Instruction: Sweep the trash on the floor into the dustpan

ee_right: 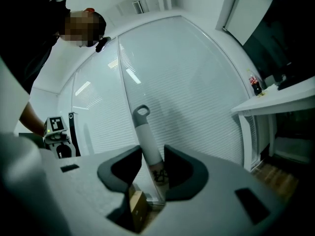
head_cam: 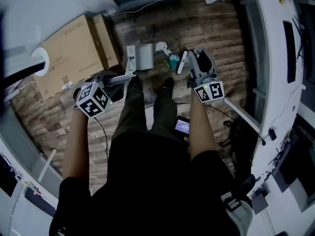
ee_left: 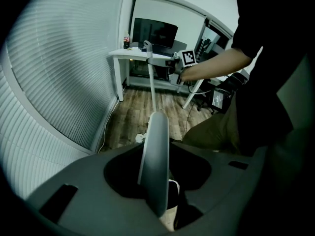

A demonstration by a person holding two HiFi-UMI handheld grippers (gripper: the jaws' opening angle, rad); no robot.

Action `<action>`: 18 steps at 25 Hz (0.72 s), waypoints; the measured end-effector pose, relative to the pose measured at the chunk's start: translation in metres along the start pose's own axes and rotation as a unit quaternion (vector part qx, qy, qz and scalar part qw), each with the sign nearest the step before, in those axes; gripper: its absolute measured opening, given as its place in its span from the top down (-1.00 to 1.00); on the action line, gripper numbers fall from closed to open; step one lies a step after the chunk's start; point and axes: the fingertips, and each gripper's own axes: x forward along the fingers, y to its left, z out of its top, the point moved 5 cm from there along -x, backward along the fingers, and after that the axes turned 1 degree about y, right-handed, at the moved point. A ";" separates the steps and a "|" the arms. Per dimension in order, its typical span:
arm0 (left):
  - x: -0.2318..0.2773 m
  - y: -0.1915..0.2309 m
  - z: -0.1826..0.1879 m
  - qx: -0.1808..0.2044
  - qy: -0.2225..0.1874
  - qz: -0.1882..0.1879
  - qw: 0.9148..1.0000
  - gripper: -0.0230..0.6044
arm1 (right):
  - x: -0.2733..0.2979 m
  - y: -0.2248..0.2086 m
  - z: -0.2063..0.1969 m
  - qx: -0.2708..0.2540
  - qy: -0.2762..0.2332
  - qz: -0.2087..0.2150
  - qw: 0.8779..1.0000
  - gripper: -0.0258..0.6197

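Observation:
In the head view a grey dustpan (head_cam: 141, 57) stands on the wooden floor in front of the person's feet. My left gripper (head_cam: 123, 77) is shut on its long handle, which rises pale between the jaws in the left gripper view (ee_left: 154, 161). Crumpled white paper (head_cam: 162, 47) and a teal scrap (head_cam: 173, 61) lie just right of the pan. My right gripper (head_cam: 195, 59) is shut on a brush with a white handle (head_cam: 182, 62). That handle, ending in a grey loop (ee_right: 141, 113), stands up between the jaws of the right gripper (ee_right: 147, 167).
A large cardboard box (head_cam: 74, 53) stands left of the dustpan. A white desk (ee_left: 132, 54) with a monitor and slanted legs is at the right, beside blinds along the wall. Cables and a small lit screen (head_cam: 182, 127) lie on the floor near the feet.

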 end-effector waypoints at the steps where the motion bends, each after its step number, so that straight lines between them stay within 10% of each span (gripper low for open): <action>1: -0.001 0.001 -0.001 -0.001 -0.001 0.000 1.000 0.57 | 0.006 0.006 0.001 0.003 -0.006 0.005 1.000 0.50; 18: -0.007 0.011 -0.010 -0.009 -0.020 -0.015 1.000 0.58 | 0.055 0.113 -0.003 0.126 -0.094 0.090 0.983 0.47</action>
